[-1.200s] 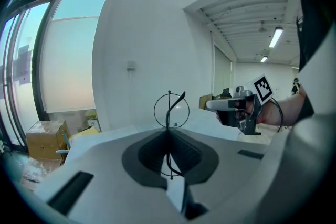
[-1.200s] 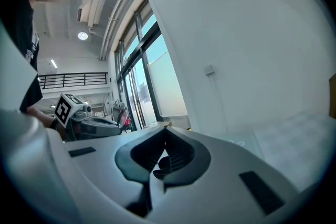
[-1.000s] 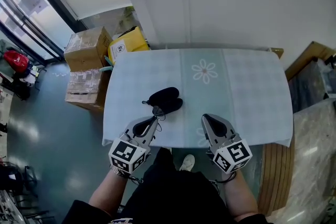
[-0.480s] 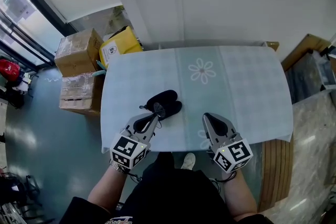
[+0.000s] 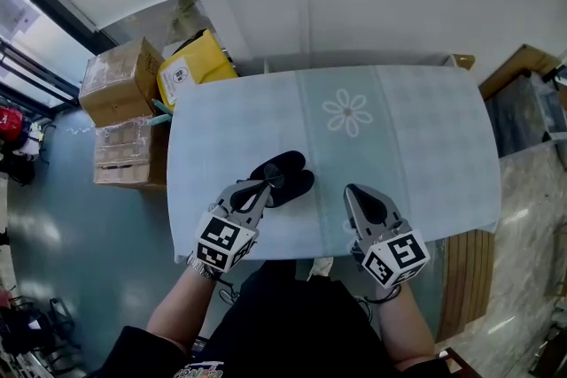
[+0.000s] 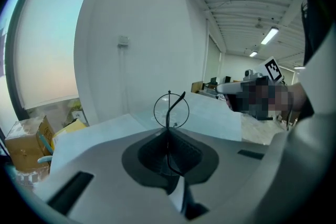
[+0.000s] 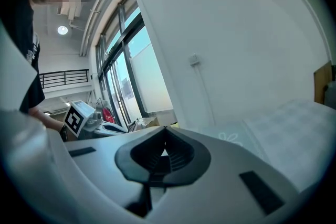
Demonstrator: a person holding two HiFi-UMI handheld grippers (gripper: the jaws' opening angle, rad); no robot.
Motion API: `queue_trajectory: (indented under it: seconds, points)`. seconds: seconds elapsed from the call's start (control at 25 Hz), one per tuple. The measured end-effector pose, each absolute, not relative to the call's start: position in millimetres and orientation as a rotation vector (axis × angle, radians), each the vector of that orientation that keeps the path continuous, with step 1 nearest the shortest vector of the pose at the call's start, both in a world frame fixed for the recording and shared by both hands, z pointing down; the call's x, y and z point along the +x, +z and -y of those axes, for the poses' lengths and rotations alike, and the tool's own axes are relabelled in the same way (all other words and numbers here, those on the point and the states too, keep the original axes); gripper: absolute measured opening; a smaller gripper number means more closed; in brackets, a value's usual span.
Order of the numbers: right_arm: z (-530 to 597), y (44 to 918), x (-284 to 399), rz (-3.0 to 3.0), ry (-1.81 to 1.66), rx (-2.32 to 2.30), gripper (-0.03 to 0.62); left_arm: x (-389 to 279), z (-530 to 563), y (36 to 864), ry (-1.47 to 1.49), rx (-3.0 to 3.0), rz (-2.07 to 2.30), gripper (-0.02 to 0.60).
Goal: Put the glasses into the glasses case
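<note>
The black glasses case [image 5: 289, 165] lies open on the pale tablecloth, left of centre. My left gripper [image 5: 264, 185] is at the case's near-left edge, shut on the thin wire glasses [image 5: 272, 181]. In the left gripper view the glasses [image 6: 171, 109] stand up out of the closed jaws of this gripper [image 6: 168, 132], one round lens above the tips. My right gripper [image 5: 353, 196] hovers over the table's near edge, to the right of the case. Its jaws [image 7: 165, 129] are shut with nothing between them. I cannot see inside the case.
The table [image 5: 407, 128] carries a flower print [image 5: 346, 112] beyond the case. Cardboard boxes [image 5: 113, 81] and a yellow box [image 5: 191, 70] stand on the floor at the left. Wooden boards [image 5: 523, 71] lean at the right. A white wall runs behind the table.
My left gripper has moved forward with the glasses, from just short of the case to its near-left edge. The right gripper has barely moved. The head view has shifted slightly.
</note>
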State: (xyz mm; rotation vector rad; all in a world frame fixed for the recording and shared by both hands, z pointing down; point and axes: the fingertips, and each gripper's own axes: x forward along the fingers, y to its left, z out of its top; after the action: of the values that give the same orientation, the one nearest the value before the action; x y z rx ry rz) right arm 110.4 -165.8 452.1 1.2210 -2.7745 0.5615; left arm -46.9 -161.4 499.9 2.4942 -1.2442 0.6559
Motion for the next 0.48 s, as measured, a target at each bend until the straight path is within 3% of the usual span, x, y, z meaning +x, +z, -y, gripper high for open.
queue_trajectory:
  seconds: [0.48]
  points:
    - [191.1, 489.0, 93.3, 2.692, 0.655, 1.25, 0.023, -50.4, 188.5, 594.4, 0.94, 2.455, 0.987, 0.029]
